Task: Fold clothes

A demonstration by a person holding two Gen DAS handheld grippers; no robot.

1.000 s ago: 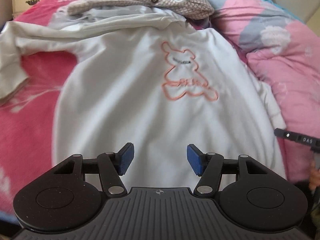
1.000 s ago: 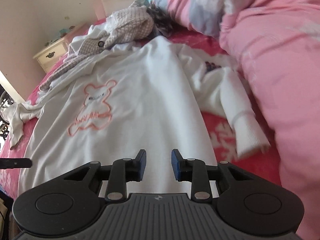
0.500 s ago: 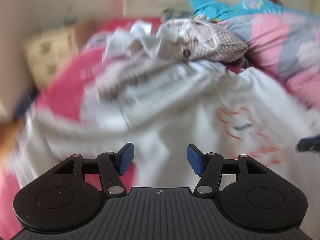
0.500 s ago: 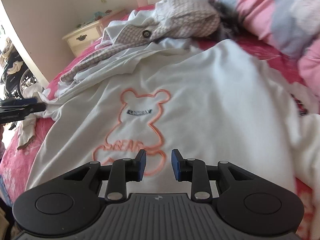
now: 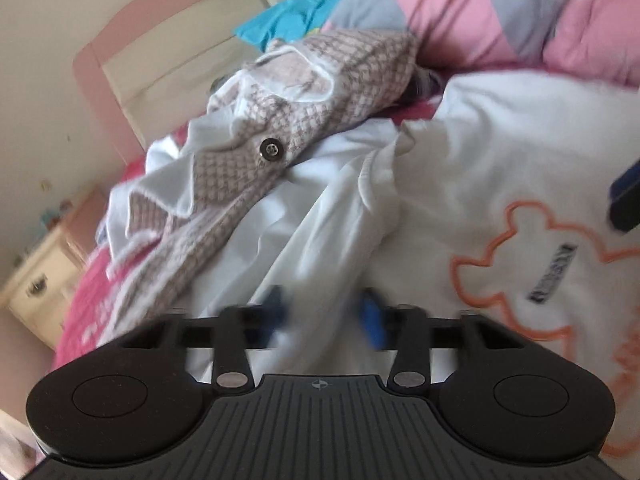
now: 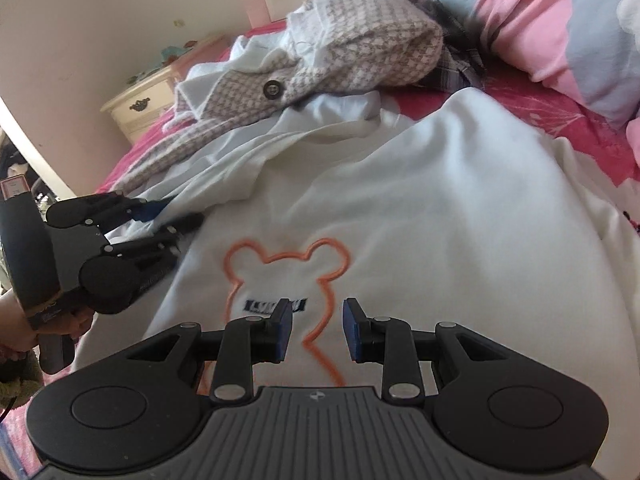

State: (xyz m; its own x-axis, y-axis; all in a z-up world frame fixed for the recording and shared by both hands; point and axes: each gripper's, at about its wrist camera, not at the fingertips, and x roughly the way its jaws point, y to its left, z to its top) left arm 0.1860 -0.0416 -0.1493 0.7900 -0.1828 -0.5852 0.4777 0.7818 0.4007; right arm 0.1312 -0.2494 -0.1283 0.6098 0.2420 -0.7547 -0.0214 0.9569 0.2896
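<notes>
- White cotton sweatshirt with orange bear outline lies on the bed; left gripper straddles its sleeve fold, pads blurred — grip unclear.
- Right gripper hovers released over the bear print.

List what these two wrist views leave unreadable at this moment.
- Left gripper in the left wrist view: blue pads smeared by motion blur around a white sleeve fold, so grip unclear.
- White sweatshirt with orange bear outline: hem hidden behind the right gripper.
- Dark lettering: partly covered by a fingertip.
</notes>
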